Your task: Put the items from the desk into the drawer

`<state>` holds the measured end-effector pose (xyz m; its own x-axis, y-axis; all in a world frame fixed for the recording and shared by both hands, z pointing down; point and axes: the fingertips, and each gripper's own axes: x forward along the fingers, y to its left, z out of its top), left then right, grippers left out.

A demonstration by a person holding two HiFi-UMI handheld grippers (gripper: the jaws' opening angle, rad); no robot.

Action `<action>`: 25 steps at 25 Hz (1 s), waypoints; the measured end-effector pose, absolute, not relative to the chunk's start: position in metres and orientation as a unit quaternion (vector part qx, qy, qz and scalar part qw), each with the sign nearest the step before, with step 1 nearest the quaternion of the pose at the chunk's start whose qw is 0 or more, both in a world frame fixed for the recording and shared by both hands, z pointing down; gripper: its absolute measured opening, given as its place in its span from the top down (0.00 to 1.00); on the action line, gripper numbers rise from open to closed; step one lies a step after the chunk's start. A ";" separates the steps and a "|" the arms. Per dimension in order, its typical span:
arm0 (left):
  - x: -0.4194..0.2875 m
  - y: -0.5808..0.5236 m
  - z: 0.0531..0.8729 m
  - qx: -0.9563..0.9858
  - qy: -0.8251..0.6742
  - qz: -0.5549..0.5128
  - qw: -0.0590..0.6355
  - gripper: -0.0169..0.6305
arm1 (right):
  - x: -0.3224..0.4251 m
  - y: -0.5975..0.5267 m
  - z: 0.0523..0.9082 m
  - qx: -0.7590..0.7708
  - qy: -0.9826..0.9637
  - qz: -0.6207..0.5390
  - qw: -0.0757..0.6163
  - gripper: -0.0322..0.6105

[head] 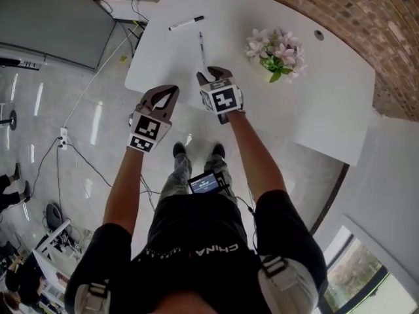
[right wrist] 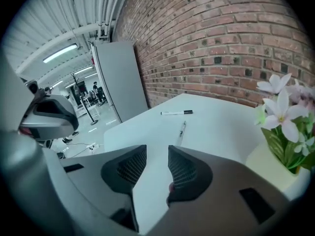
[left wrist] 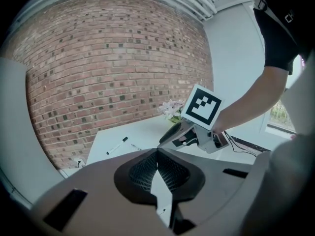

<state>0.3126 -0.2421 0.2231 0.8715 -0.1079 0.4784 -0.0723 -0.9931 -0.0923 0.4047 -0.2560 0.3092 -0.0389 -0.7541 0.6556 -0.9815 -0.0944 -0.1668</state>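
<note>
The dark ribbed fingers (right wrist: 184, 171) of your right gripper (right wrist: 157, 149) stand wide apart with nothing between them; only bare white desk (right wrist: 221, 132) shows through the gap. Your left gripper (left wrist: 157, 154) has its tips pressed together and holds nothing.

In the head view, your right gripper (head: 216, 77) hangs over the desk's near edge, and your left gripper (head: 163, 97) sits just beside it at about 8 o'clock.

From the right gripper, a pen (head: 202, 48) lies at 12 o'clock, close ahead and pointing away from you. A marker (head: 186, 23) with a black cap lies farther out at 11 o'clock, turned crosswise. Both rest flat on the desk, apart from each other. A bunch of pale pink flowers (head: 277, 54) stands at 2 o'clock, and a small round hole (head: 319, 35) in the desk top lies beyond it.

A brick wall (head: 366, 18) curves round the far side of the desk. A grey cabinet (head: 52, 18) stands at 10 o'clock. The glossy pale floor (head: 85, 110) beneath you carries loose cables (head: 85, 159), and a window (head: 366, 273) shows at 5 o'clock.
</note>
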 end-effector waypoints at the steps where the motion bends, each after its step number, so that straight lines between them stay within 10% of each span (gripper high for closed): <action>1: 0.315 -0.246 0.228 -0.967 0.045 -0.250 0.032 0.95 | 0.409 -0.264 0.316 0.673 -0.643 0.318 0.178 0.75; 25: 0.313 -0.292 0.274 -0.961 0.046 -0.274 -0.003 0.95 | 0.459 -0.331 0.392 0.720 -0.537 0.374 0.229 0.78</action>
